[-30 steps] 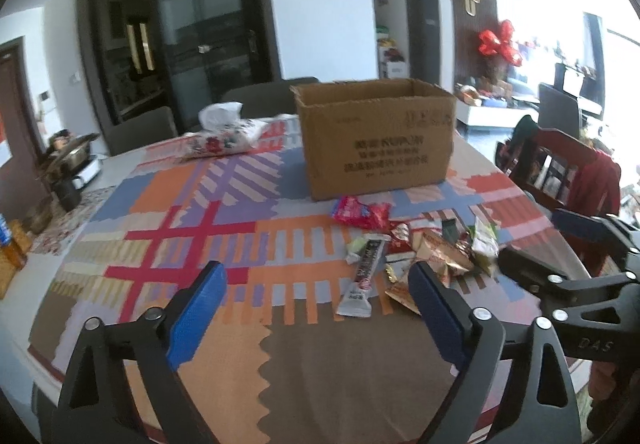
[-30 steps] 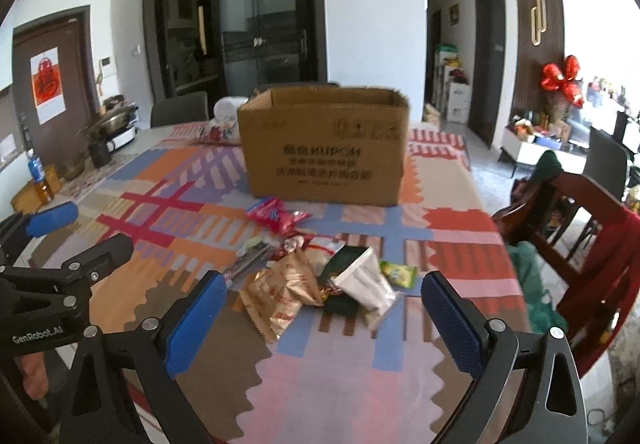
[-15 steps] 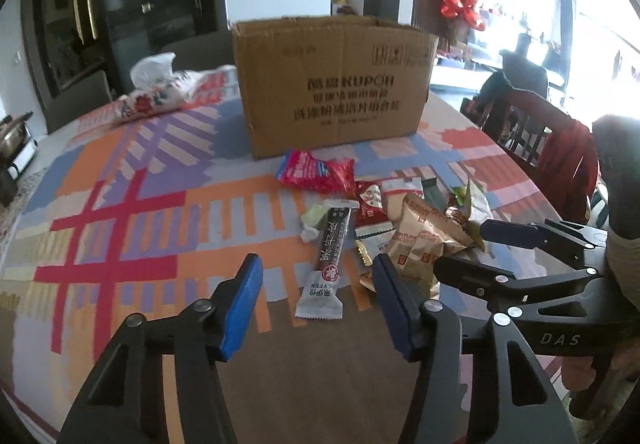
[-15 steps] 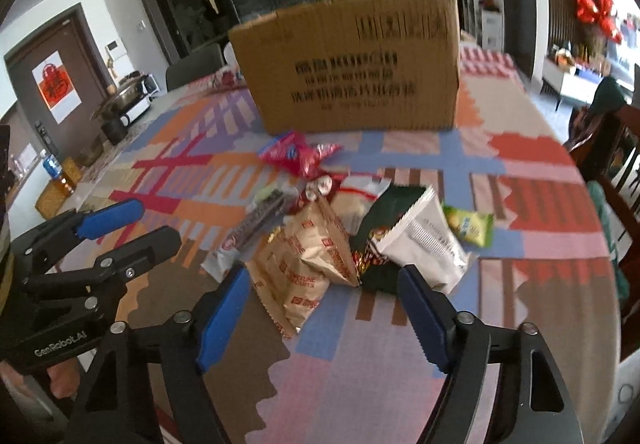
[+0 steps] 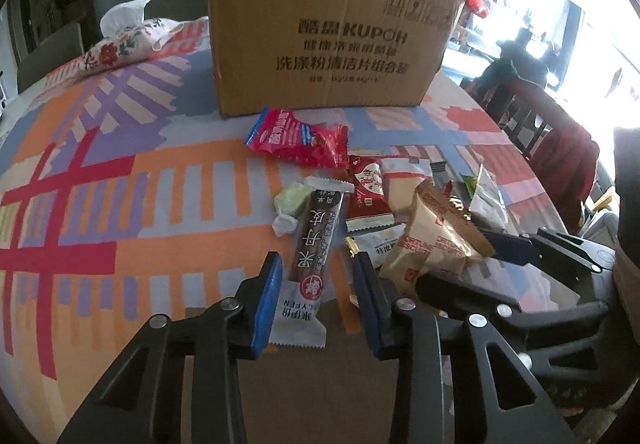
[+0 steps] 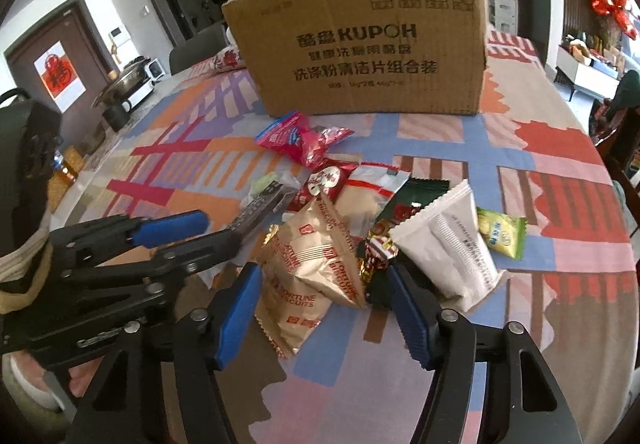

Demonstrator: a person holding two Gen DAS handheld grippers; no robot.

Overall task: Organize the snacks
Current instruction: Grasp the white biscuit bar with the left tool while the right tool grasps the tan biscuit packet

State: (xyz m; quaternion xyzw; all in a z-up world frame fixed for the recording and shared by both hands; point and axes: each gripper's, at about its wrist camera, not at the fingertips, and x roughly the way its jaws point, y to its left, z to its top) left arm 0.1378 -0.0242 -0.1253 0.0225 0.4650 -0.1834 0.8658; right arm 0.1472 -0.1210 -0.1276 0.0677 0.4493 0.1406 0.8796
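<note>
Left wrist view: the left gripper hangs low over a patterned tablecloth, its blue-padded jaws narrow and closing around the near end of a long dark snack bar. The bar's white sealed end lies between the pads; the left pad sits right against the wrapper edge, the right pad stands slightly off it. Just right of the bar a heap of snacks spreads out: a tan biscuit packet, a red-and-white packet, and a red bag farther back near the foot of a cardboard box. The right gripper reaches into the heap from the right side. A floral tissue pouch lies left of the box.

Right wrist view: the right gripper straddles the tan biscuit packet, jaws half wide and closing, with the packet between the pads but neither pad clearly pressing. A white pouch and a small green sachet lie just to the right. The left gripper comes in from the left over the dark bar. The cardboard box stands behind the pile.
</note>
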